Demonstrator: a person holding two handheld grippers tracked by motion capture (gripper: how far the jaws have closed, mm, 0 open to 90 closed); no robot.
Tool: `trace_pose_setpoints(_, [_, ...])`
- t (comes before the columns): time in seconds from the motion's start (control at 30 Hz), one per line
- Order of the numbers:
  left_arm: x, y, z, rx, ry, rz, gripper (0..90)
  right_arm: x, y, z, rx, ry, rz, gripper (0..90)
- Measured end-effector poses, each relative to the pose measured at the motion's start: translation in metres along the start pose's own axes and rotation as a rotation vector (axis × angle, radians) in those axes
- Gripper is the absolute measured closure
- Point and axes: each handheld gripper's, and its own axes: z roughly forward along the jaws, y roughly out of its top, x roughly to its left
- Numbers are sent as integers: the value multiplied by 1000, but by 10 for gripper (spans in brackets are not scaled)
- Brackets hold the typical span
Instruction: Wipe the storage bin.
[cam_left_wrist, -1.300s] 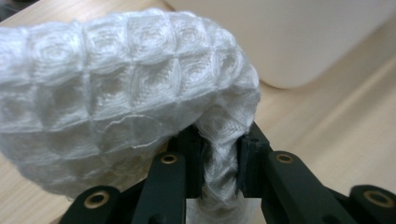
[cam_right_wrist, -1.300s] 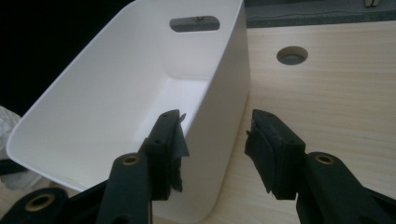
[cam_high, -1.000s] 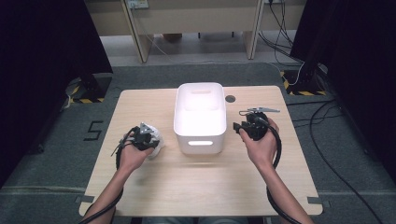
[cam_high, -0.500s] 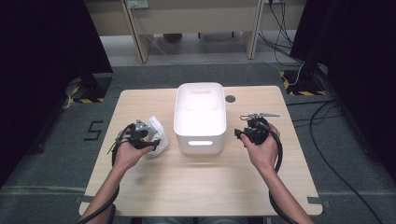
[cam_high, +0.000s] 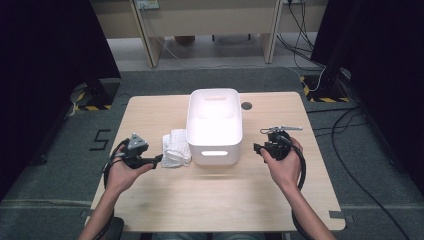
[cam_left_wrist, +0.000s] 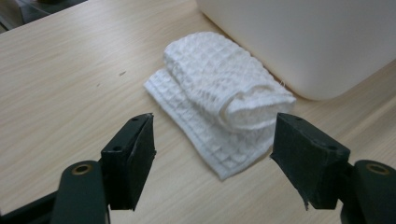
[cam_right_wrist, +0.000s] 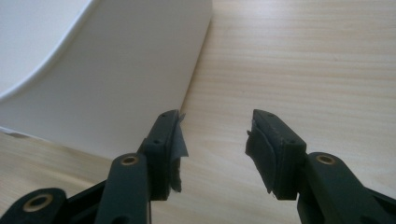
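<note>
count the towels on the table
1: a folded white towel lying on the table, just left of the white bin, in front of the left gripper. More could be hidden inside the bin.

Bright overhead light; white bin (cam_high: 214, 125) glares, overexposed; dark room edges; high view soft, slightly blurred.

Wooden table (cam_high: 165, 200): cloth (cam_high: 175, 148), white bin (cam_high: 214, 131)

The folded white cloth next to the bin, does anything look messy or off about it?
Slightly. The white waffle-weave cloth lies unevenly folded beside the white plastic bin: its top layer sits rolled and skewed, leaving the lower layer's edge sticking out. No spill or damage visible.
</note>
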Motion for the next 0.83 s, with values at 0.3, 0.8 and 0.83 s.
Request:
trace_pose_setpoints(0.3, [14, -57, -5, 23, 38, -48, 315, -11, -25, -17, 12, -20, 22, 510])
trace_pose_setpoints(0.8, [7, -83, 5, -45, 88, -42, 339, -13, -41, -11, 80, -25, 40, 449])
trace_pose_setpoints(0.83, [7, -83, 5, -50, 92, -44, 339, -14, -41, -10, 87, -25, 34, 448])
